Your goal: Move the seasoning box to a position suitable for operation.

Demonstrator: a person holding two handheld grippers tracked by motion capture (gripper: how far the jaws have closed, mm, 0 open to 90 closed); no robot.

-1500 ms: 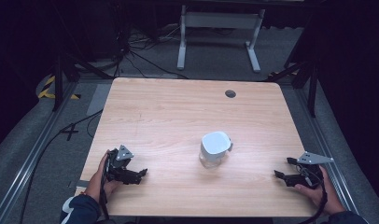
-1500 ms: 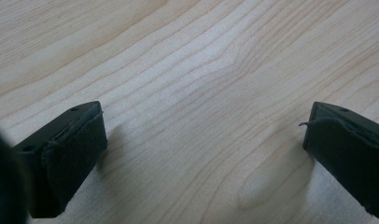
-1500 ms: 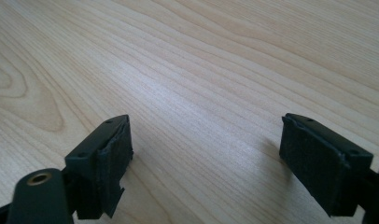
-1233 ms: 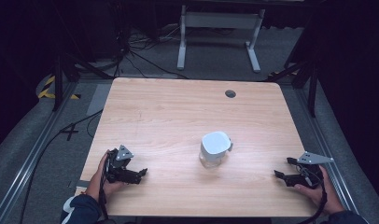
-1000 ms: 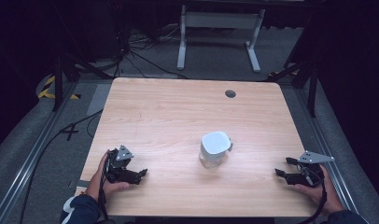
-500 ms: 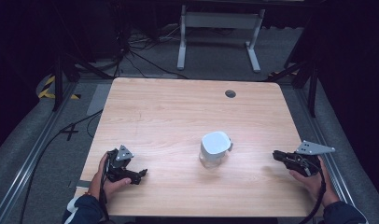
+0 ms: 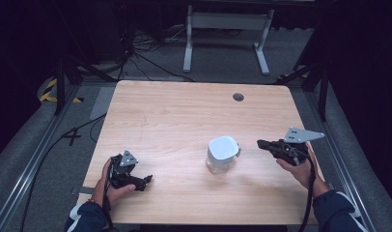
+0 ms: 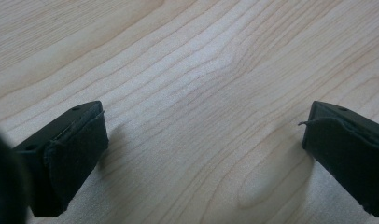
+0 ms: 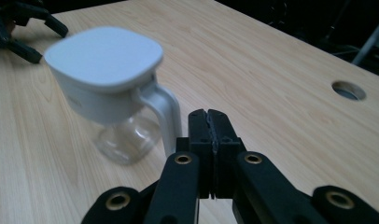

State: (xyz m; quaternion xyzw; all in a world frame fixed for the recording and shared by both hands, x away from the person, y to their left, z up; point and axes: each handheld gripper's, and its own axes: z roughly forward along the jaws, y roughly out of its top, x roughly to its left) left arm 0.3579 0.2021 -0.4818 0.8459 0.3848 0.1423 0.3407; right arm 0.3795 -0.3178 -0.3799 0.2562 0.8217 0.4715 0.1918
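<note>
Closing on jug (image 7: 223, 153) with right gripper (image 9: 210, 122), jaws just pressed together, empty; best threaded through handle (image 9: 165, 112); left gripper (image 8: 201, 140) spread wide

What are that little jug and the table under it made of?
The jug: white lid and handle look like matte plastic; its clear lower body looks like glass or clear plastic, since the wood shows through. The table: pale wood or wood-look laminate, with visible grain lines and a smooth finish.
</note>
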